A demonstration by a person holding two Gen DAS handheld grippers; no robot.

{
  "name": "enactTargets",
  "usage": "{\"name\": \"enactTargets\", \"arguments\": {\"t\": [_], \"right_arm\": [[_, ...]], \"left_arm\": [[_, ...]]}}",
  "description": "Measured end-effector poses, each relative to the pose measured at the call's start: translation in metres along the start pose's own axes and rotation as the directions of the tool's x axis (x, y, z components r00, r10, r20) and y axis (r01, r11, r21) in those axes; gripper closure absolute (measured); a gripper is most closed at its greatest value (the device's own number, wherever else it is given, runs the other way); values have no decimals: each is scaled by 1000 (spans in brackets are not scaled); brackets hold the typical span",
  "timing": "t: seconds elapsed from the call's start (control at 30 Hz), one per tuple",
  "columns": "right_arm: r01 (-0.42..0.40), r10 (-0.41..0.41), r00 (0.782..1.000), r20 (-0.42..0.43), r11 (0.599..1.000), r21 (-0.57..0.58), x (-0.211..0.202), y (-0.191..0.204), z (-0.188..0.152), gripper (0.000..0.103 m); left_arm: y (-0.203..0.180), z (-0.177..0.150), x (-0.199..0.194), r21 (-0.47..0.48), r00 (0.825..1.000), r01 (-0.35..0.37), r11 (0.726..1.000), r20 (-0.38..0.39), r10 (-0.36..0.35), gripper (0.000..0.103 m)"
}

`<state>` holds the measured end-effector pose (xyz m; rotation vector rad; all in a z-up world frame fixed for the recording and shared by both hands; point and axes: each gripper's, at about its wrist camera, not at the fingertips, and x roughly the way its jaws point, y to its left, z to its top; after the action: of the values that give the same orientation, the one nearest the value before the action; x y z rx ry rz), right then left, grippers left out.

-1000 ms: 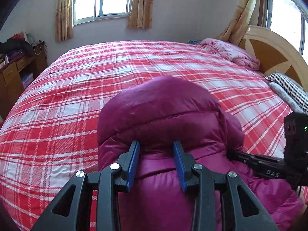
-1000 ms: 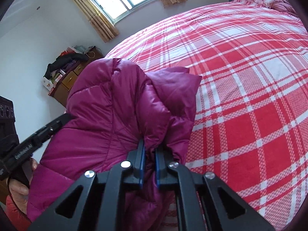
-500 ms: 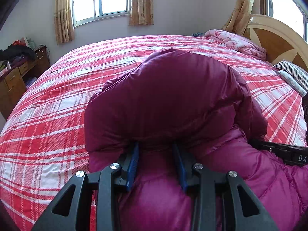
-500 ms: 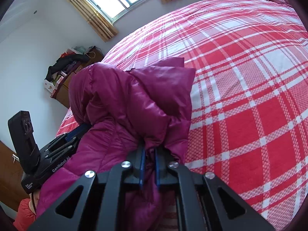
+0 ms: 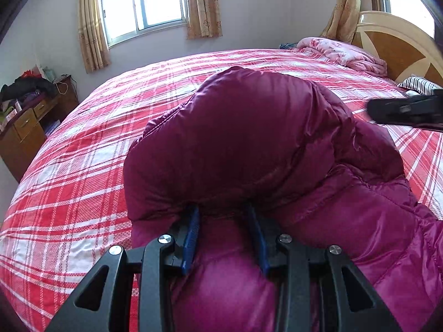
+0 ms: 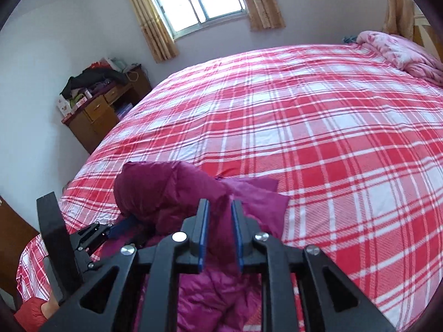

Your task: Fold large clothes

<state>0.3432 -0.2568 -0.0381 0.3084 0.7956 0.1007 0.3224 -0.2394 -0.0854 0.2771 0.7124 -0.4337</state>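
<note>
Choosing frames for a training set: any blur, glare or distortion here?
Left wrist view: the other black gripper at the right edge is motion-blurred, the bright window blown out. Right wrist view: sharp, but fisheye bulges the red plaid bedspread; dark corner vignetting in both.

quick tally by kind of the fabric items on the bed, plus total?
Puffy magenta quilted down jacket: 1
Crumpled pink floral blanket: 1
Striped black-and-white pillow: 1
Red-and-white plaid bedspread: 1
Total: 4

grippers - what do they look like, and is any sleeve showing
Both grippers, left and right, are black frames with triangular cut-outs and silver screw heads; the fingers carry blue pads. A red sleeve shows at the right view's lower left.
</note>
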Motion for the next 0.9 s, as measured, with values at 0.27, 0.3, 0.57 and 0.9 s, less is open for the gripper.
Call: {"name": "enactTargets", "arguments": {"t": [0.27, 0.3, 0.57, 0.9], "right_arm": [[51, -52, 998, -32, 999, -15, 61, -12, -22, 87], [51, -51, 998, -27, 999, -15, 62, -13, -23, 88], [12, -12, 1000, -15, 1000, 16, 64, -20, -25, 88], [3, -3, 1000, -14, 1000, 26, 64, -21, -25, 89]], "left_arm": [[-4, 1, 3, 16, 1000, -25, 1000, -1, 25, 65], [-5, 1, 4, 18, 1000, -29, 999, 0, 29, 65], [0, 8, -2, 13, 1000, 6, 1000, -8, -6, 65], [13, 47, 33, -32, 998, -36, 999, -54, 35, 65]]}}
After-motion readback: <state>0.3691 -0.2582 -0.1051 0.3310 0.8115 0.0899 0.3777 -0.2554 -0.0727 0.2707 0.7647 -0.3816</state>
